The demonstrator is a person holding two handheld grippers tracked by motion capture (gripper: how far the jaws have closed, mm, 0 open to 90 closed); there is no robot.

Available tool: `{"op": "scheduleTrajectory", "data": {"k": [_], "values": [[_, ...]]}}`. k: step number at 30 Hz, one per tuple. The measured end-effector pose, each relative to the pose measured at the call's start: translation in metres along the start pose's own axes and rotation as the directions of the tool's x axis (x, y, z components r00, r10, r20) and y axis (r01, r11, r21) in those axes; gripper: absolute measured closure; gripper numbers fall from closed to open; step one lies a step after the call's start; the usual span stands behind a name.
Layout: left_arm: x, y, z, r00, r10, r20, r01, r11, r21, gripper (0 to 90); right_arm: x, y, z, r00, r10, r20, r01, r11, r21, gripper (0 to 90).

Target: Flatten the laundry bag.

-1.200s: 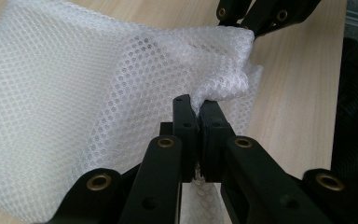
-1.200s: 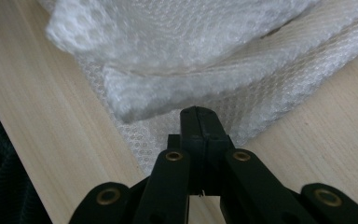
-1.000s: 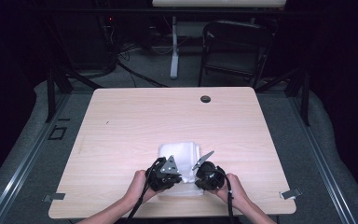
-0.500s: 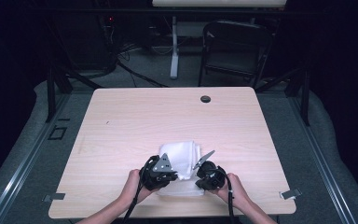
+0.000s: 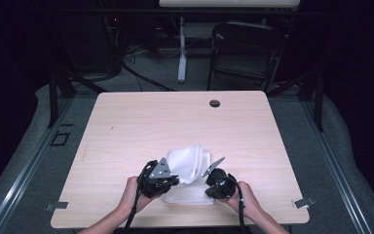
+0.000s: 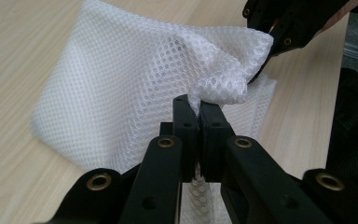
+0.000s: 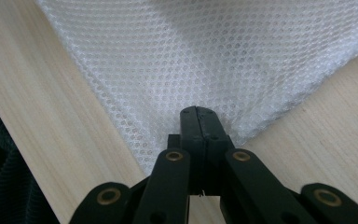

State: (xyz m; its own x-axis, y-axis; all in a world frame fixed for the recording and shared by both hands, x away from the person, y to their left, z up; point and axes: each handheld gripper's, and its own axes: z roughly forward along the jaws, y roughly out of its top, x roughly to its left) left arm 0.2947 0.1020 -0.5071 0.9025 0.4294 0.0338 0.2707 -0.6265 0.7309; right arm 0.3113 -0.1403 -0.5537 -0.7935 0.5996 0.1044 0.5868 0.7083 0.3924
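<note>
One mesh cloth [image 5: 189, 168] at the counter's [image 5: 141, 126] near edge, my two tongs both clamped on it, left tongs [image 6: 198, 108] pinching a raised fold, right tongs [image 7: 199, 119] on a corner whose tip is hidden, bare counter beyond.

In the high view, we lose the near edge of the white honeycomb-mesh cloth [image 5: 187, 168] behind the two black grippers. The person's forearms are cut off by the bottom edge. Beyond the table, the dark room blurs together.
</note>
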Motion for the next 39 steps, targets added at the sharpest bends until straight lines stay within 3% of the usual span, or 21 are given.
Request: {"op": "scheduleTrajectory", "data": {"k": [17, 25, 39], "values": [[0.01, -0.02, -0.023, 0.997, -0.064, -0.044, 0.063, 0.9976, -0.03, 87.5, 0.0, -0.001, 0.0, 1.0, 0.004, 0.0, -0.004, 1.0, -0.004, 90.0], [0.015, -0.031, -0.033, 0.9906, -0.121, -0.064, 0.118, 0.9919, -0.047, 87.4, 0.001, -0.001, 0.0, 1.0, 0.007, 0.004, -0.007, 1.0, -0.004, 90.0], [0.023, -0.043, -0.044, 0.9813, -0.157, -0.112, 0.156, 0.9876, -0.018, 87.4, 0.003, -0.001, 0.0, 0.9998, 0.014, 0.015, -0.014, 0.9999, -0.006, 90.0]]}}
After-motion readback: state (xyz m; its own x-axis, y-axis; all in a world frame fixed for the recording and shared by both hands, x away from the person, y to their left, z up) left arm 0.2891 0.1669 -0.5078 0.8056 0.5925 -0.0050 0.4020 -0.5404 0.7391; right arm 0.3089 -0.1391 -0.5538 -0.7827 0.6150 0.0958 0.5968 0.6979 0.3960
